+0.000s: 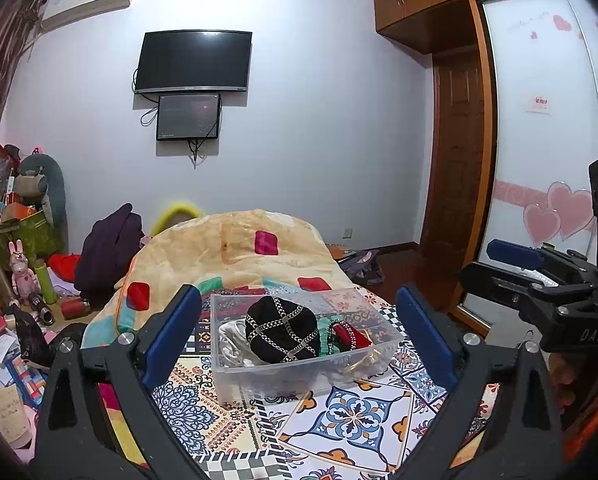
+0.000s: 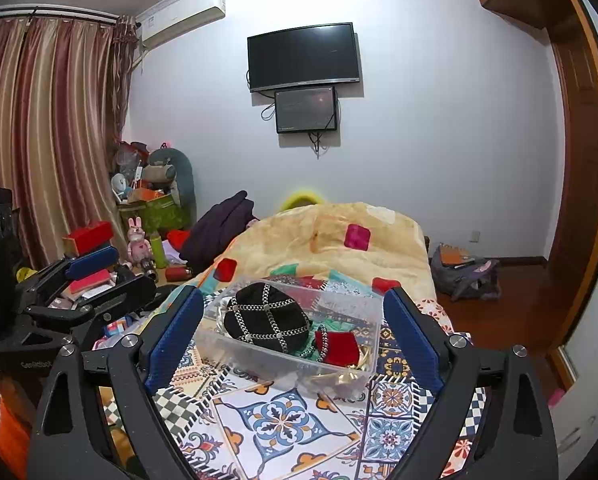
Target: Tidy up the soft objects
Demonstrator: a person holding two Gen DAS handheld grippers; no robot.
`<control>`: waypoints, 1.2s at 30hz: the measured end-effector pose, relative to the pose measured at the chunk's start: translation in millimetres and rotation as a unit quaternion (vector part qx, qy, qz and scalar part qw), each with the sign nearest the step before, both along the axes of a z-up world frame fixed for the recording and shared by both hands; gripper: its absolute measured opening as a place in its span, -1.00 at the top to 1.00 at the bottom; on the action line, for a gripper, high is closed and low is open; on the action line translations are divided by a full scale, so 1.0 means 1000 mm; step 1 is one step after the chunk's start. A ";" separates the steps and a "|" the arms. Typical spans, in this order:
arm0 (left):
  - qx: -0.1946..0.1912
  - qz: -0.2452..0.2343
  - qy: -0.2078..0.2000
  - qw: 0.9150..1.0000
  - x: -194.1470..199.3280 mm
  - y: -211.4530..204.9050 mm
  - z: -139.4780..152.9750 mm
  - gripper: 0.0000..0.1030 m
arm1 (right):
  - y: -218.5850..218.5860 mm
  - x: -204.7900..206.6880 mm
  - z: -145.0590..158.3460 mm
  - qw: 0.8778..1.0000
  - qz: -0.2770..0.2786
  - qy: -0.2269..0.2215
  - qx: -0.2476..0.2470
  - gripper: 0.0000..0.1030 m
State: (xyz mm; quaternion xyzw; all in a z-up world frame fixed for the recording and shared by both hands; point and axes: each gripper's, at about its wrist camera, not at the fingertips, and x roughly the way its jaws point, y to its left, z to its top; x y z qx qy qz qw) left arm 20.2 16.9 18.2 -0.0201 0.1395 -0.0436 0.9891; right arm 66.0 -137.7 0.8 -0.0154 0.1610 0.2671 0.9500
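Observation:
A clear plastic box (image 1: 259,374) (image 2: 369,316) sits on the patterned bed cover. Inside lie a black soft item with a silver chain pattern (image 1: 281,334) (image 2: 265,322), a red fabric piece (image 1: 349,336) (image 2: 337,348), some green cloth (image 1: 327,326) and a white cloth (image 1: 231,340). My left gripper (image 1: 299,328) is open and empty, its fingers either side of the box and nearer than it. My right gripper (image 2: 295,328) is open and empty, held the same way. Each gripper shows at the edge of the other's view, the right (image 1: 539,276) and the left (image 2: 79,280).
A rolled yellow quilt (image 1: 243,248) (image 2: 339,236) lies behind the box. A dark garment (image 1: 107,248) rests at its left. Cluttered boxes, toys and bottles (image 1: 31,272) fill the left floor side. A bag (image 2: 463,272) lies on the wooden floor at right, by the wardrobe (image 1: 539,120).

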 end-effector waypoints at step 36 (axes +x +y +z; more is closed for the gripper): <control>0.003 -0.005 -0.006 1.000 -0.004 0.005 0.001 -0.98 | -0.001 -0.004 0.003 1.000 -0.001 -0.002 0.008 -0.94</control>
